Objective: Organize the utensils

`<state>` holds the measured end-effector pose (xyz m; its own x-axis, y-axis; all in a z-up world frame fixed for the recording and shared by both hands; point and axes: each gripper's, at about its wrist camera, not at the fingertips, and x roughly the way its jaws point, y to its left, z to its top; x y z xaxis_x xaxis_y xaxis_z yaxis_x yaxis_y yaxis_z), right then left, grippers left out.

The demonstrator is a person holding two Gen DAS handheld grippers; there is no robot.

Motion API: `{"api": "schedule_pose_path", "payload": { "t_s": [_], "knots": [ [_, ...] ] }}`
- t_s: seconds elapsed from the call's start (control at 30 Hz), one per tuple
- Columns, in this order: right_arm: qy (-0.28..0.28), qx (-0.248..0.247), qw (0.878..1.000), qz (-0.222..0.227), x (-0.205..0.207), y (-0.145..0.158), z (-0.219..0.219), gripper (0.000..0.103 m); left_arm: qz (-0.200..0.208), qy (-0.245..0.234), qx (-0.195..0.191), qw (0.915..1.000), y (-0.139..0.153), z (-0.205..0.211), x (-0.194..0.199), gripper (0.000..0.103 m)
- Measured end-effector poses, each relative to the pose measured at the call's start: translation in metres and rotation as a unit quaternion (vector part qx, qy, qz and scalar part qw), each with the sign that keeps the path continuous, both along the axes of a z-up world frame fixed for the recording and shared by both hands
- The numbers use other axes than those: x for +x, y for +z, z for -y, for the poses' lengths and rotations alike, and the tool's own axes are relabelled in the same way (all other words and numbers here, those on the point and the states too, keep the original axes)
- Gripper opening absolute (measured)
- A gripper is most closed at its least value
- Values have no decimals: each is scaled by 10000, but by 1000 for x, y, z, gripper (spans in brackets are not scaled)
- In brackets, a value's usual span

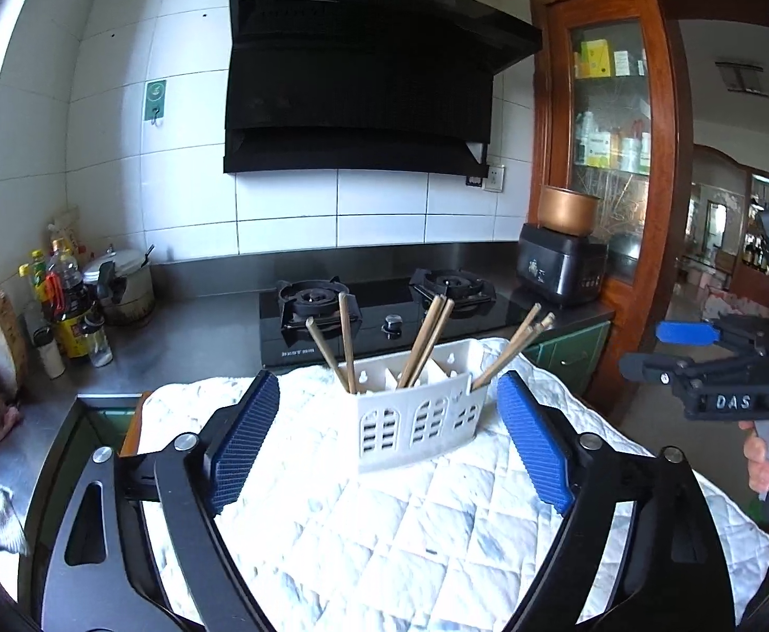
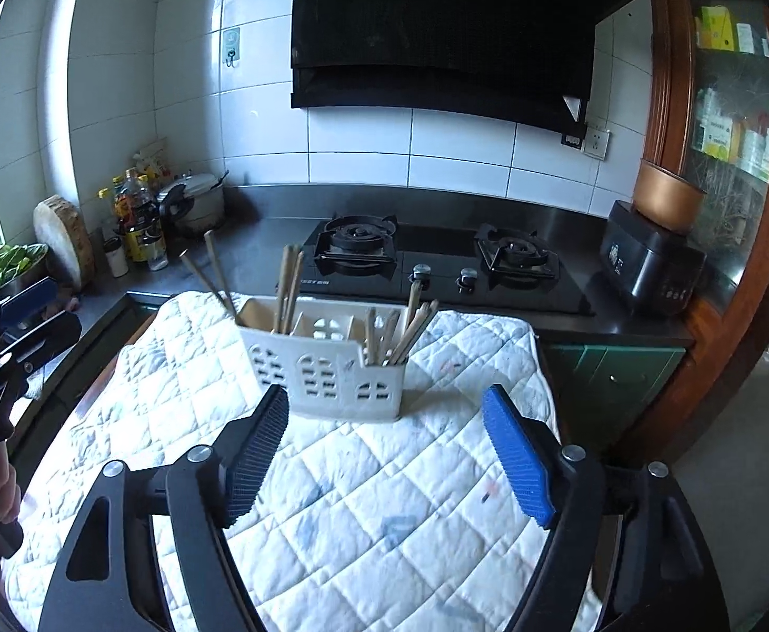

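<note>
A white slotted utensil holder (image 1: 418,418) stands upright on a white quilted cloth (image 1: 384,526); it also shows in the right wrist view (image 2: 326,374). Several wooden chopsticks (image 1: 426,342) lean in its three compartments, also seen in the right wrist view (image 2: 287,287). My left gripper (image 1: 389,400) is open and empty, its blue pads on either side of the holder, just short of it. My right gripper (image 2: 384,411) is open and empty, just in front of the holder; it shows at the right edge of the left wrist view (image 1: 647,347).
A black gas hob (image 2: 437,263) lies behind the cloth on a steel counter. Bottles and a pot (image 2: 142,216) stand at the back left. A black cooker with a copper pot (image 2: 652,258) stands at the right beside a wooden cabinet. The cloth (image 2: 384,526) covers the table.
</note>
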<state>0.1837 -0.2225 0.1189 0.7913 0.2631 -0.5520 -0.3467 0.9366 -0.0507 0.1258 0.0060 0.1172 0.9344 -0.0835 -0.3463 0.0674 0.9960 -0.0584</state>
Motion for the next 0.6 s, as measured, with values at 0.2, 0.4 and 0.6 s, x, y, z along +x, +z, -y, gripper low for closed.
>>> {"api": "schedule_pose_path", "payload": {
  "t_s": [0.2, 0.4, 0.6],
  "knots": [
    [-48, -168, 9996, 211, -56, -25, -2, 89, -87, 120, 17, 9999, -17, -1, -43, 92],
    [-44, -308, 9991, 300, -101, -50, -7, 93, -359, 226, -160, 9990, -43, -8, -73, 94],
    [-183, -213, 9990, 359, -130, -67, -5, 94, -545, 202, -348, 9977, -69, -14, -98, 94]
  ]
}}
